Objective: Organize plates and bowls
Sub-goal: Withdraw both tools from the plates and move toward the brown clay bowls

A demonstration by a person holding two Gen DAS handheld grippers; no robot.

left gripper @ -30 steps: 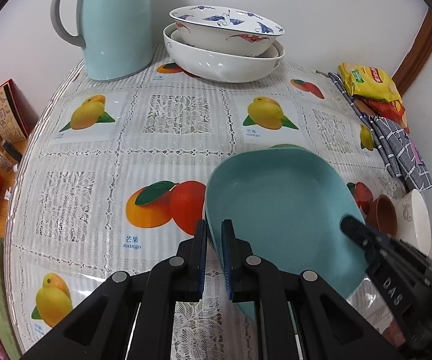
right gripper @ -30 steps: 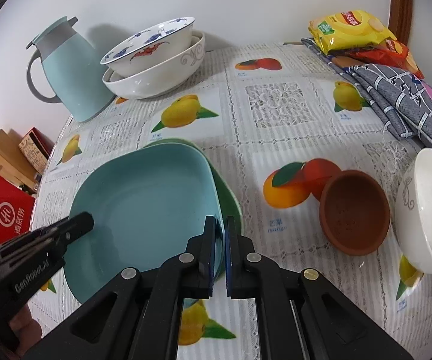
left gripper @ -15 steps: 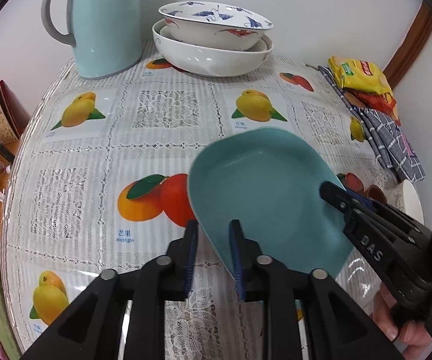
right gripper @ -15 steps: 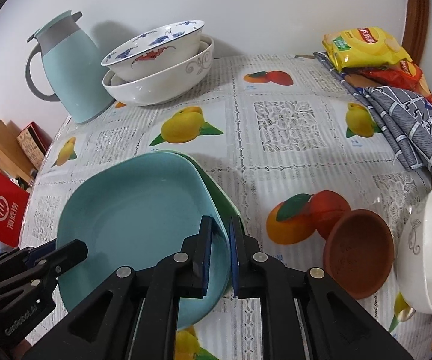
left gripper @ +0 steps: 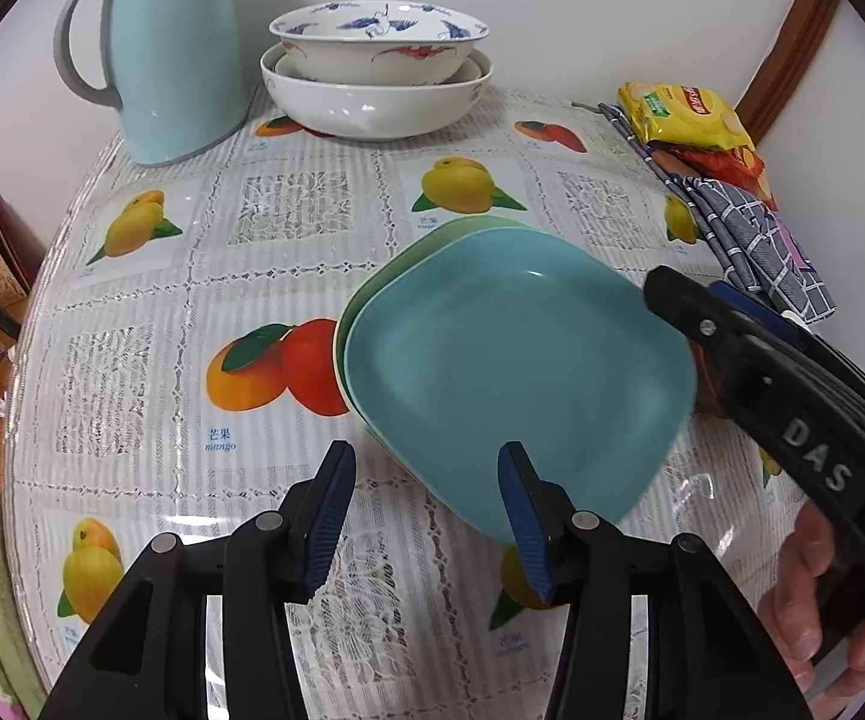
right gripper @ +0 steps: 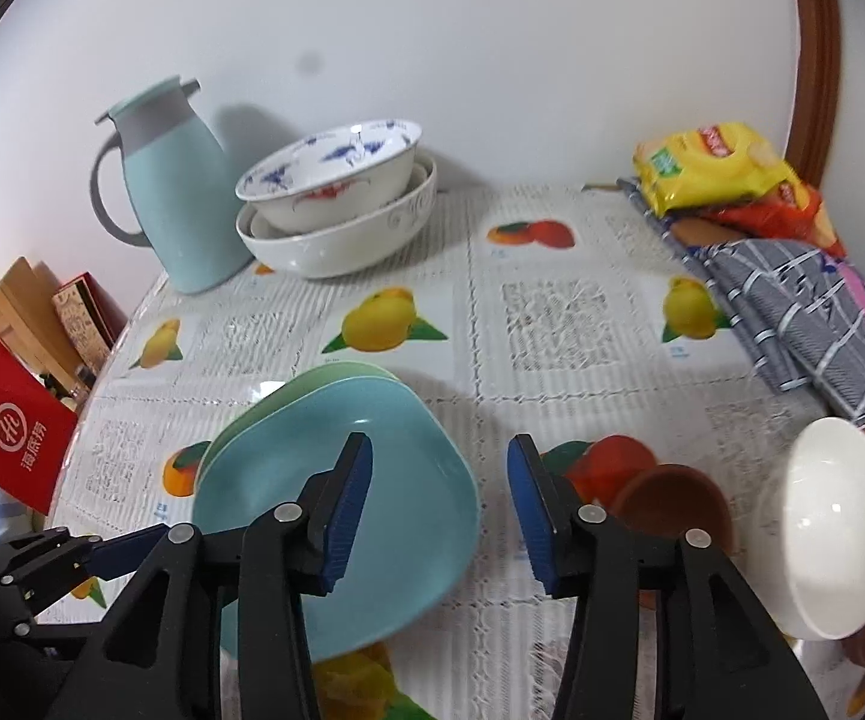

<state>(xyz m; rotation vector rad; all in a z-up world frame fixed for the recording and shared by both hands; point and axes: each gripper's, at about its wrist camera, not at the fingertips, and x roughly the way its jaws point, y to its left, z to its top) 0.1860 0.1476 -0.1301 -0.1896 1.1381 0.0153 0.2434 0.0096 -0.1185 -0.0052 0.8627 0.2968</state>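
Both my grippers hang with fingers spread wide and holding nothing above the fruit-printed plastic tabletop [left gripper: 288,222], where the rounded-square turquoise ceramic plate [left gripper: 510,354] sits nested on a pale green plate [left gripper: 372,294] of like shape. From my left gripper [left gripper: 426,516] the stack lies at about one o'clock, just ahead of the fingertips, its near corner overlapping the right-hand pad. From my right gripper [right gripper: 438,510] the turquoise plate [right gripper: 336,480] lies at about ten o'clock, while the small terracotta bowl [right gripper: 672,498] and the glossy white bowl [right gripper: 822,534] sit at about three o'clock, nearer this hand than the other, so I judge the right hand better placed for them. At twelve o'clock, by the wall, a blue-and-white patterned bowl [right gripper: 336,168] rests inside a larger white bowl [right gripper: 342,240] beside a pale blue jug [right gripper: 174,204]. How the green plate meets the tabletop is hidden, and something brown below the white bowl is cut off at the frame edge.
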